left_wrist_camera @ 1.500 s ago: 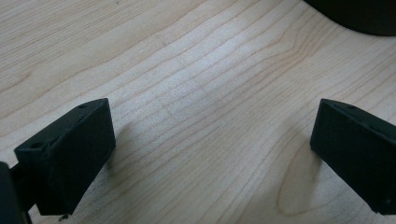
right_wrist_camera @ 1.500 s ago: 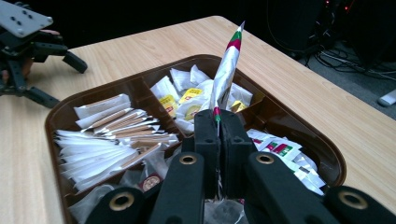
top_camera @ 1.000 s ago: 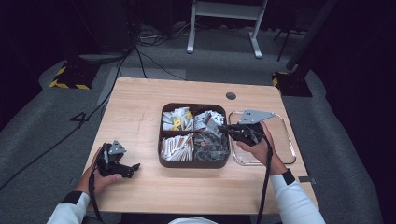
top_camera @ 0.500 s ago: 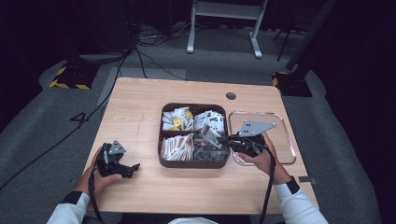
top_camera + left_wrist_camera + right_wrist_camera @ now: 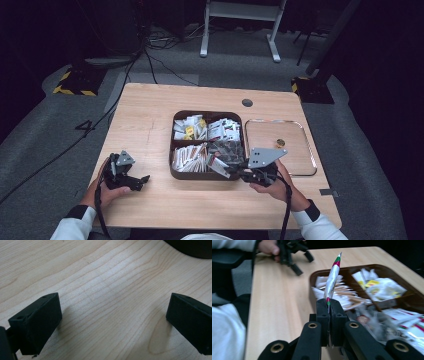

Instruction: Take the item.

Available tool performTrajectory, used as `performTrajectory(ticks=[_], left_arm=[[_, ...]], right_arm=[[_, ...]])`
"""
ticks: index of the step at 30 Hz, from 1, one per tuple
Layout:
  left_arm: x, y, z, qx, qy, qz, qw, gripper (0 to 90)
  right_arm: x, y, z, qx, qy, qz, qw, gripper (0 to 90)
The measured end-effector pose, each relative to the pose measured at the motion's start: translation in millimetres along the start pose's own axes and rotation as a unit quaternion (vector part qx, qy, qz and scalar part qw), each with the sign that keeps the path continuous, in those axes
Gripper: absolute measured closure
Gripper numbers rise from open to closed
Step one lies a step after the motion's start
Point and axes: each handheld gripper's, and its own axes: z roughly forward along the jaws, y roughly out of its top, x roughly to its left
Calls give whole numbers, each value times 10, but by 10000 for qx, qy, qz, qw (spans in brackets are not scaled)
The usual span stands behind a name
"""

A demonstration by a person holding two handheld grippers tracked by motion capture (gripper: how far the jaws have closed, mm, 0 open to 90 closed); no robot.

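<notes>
Right gripper [image 5: 231, 171] sits at the near right corner of the brown divided tray [image 5: 206, 175], and its jaws are pressed together on a thin packet [image 5: 332, 275] — silver-white with red and green bands at the tip and near the pinch. In the right gripper view the packet stands edge-on, rising from the jaws and leaning slightly right, above the tray's near compartment of long paper sticks [image 5: 342, 296]. From the high view the packet [image 5: 218, 165] lies just over the tray's near right section, beside the dark crumpled packets [image 5: 229, 150] there.

Over on the left — the left gripper [image 5: 139, 181] rests low on the wooden table [image 5: 145, 125], well apart from the tray, held in the person's left hand [image 5: 102, 187]. Its own camera shows both black jaws spread wide with bare wood grain between them, nothing held.

The tray's far compartments carry white sachets, some with yellow [image 5: 189, 129]. Just right of the tray lies a clear shallow tray [image 5: 306, 150] with one small gold disc [image 5: 279, 142] in it
</notes>
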Motion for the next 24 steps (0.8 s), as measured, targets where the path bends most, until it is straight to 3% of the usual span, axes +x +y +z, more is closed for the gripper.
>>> performTrajectory(ticks=[9,24], left_arm=[[-3,-7,-7,-3,25,-7,10000,4],[-2,-13,-10,-4,29,-5,10000,4]], right_arm=[[217,-69,131,228,377,-84,9990,878],[394,-306,372,621,896,10,9940,877]])
